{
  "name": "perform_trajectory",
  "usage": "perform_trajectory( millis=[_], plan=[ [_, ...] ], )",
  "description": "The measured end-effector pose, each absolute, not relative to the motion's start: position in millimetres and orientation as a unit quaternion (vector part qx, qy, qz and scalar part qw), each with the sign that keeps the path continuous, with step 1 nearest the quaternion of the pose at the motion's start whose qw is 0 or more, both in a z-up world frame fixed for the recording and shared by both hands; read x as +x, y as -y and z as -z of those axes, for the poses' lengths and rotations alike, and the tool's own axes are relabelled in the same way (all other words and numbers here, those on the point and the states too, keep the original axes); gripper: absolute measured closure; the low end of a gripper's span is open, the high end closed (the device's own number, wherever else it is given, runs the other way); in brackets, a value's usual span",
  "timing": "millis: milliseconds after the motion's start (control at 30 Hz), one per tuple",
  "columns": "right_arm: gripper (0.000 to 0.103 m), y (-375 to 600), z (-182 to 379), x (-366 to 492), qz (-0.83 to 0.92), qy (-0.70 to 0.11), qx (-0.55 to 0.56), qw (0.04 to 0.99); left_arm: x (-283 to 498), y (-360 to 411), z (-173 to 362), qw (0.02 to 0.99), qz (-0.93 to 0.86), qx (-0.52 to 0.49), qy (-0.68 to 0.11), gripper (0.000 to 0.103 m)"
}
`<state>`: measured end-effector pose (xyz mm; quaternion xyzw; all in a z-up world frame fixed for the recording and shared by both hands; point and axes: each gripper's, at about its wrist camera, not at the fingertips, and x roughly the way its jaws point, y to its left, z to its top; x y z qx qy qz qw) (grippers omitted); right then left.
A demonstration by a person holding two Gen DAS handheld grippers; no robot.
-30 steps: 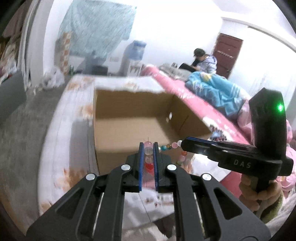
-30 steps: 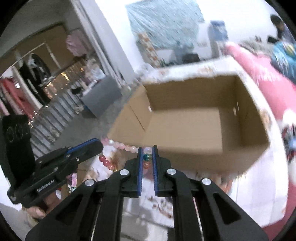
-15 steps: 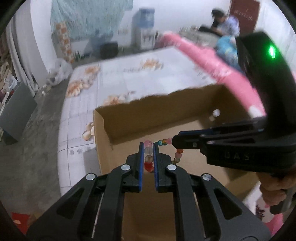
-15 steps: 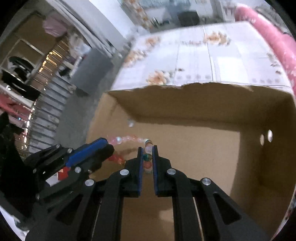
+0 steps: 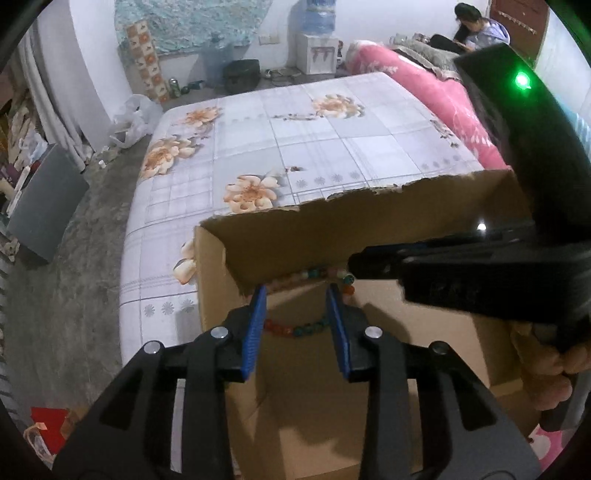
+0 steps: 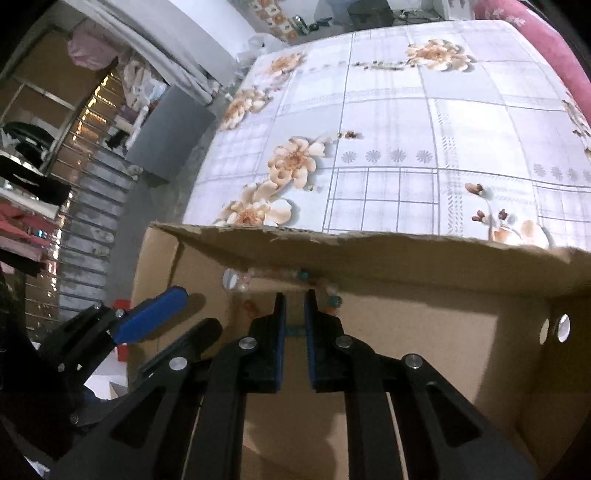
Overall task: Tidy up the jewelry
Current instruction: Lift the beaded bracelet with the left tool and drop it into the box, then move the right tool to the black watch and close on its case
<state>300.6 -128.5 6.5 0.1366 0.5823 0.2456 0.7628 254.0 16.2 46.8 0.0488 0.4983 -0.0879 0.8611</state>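
Observation:
A string of coloured beads point(image 5: 295, 328) hangs inside an open cardboard box point(image 5: 332, 199) close to its far wall. My left gripper point(image 5: 296, 295) is over the box with its jaws opening. The beads sag across the gap between its blue pads, and neither pad presses on them. My right gripper point(image 6: 295, 295) is nearly closed, shut on the other end of the bead string point(image 6: 332, 301). Its black tip point(image 5: 354, 264) reaches in from the right in the left wrist view. In the right wrist view the left gripper point(image 6: 195, 312) shows at lower left over the box point(image 6: 332, 240).
The box stands on a bed with a floral sheet point(image 5: 314, 140). A pink quilt point(image 5: 443, 96) lies along its right side, and a person point(image 5: 469, 29) sits far back. A grey block point(image 5: 44, 206) stands on the concrete floor at the left. A hand point(image 5: 554, 373) holds the right gripper's handle.
Both grippers tipped downward and came in over the box, carrying the beads inside it. The left jaws, shut on the beads before, have spread and let the string sag free.

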Motion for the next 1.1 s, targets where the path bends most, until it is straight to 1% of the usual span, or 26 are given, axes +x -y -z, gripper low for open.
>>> perform_trajectory(
  millis=[100,167,233,267,300,333,400,500,633,733,800,867,933,1067,1100],
  plan=[
    [0.092,146,-31,280,-0.258,-0.55,0.15,0.78,234,-21,-62,0.877,0.095,0.037,-0.469,0.071],
    [0.086,162,-56,254,-0.276,-0.513,0.151,0.798,211,-25,-77,0.893,0.099,0.036,-0.437,0.068],
    [0.06,180,-82,219,-0.29,-0.469,0.133,0.824,183,-30,-92,0.91,0.103,0.036,-0.401,0.056],
    [0.055,187,-92,202,-0.295,-0.449,0.121,0.835,163,-35,-100,0.916,0.113,0.028,-0.383,0.052],
    [0.048,199,-104,174,-0.301,-0.417,0.104,0.851,145,-41,-104,0.919,0.126,0.014,-0.374,0.043],
    [0.046,209,-111,150,-0.306,-0.396,0.09,0.861,133,-44,-106,0.919,0.136,0.0,-0.37,0.037],
    [0.043,224,-116,108,-0.315,-0.373,0.071,0.87,99,-57,-103,0.92,0.148,-0.036,-0.36,0.034],
    [0.043,235,-99,60,-0.336,-0.369,0.055,0.865,60,-68,-83,0.92,0.148,-0.064,-0.356,0.031],
    [0.043,219,-45,28,-0.338,-0.424,0.021,0.84,28,-61,-42,0.919,0.121,-0.056,-0.37,0.031],
    [0.043,198,-9,21,-0.322,-0.457,-0.024,0.829,13,-44,-10,0.92,0.104,-0.01,-0.378,0.031],
    [0.043,187,6,21,-0.306,-0.458,-0.059,0.832,9,-33,7,0.916,0.105,0.011,-0.387,0.031],
    [0.043,178,13,21,-0.302,-0.463,-0.086,0.829,4,-23,21,0.909,0.115,0.028,-0.399,0.036],
    [0.043,168,20,20,-0.304,-0.461,-0.118,0.825,0,-12,31,0.906,0.126,0.045,-0.402,0.044],
    [0.043,155,26,24,-0.299,-0.464,-0.163,0.818,-10,4,38,0.91,0.14,0.075,-0.384,0.053],
    [0.044,152,27,23,-0.297,-0.467,-0.168,0.816,-12,5,39,0.911,0.142,0.082,-0.379,0.058]
  ],
)
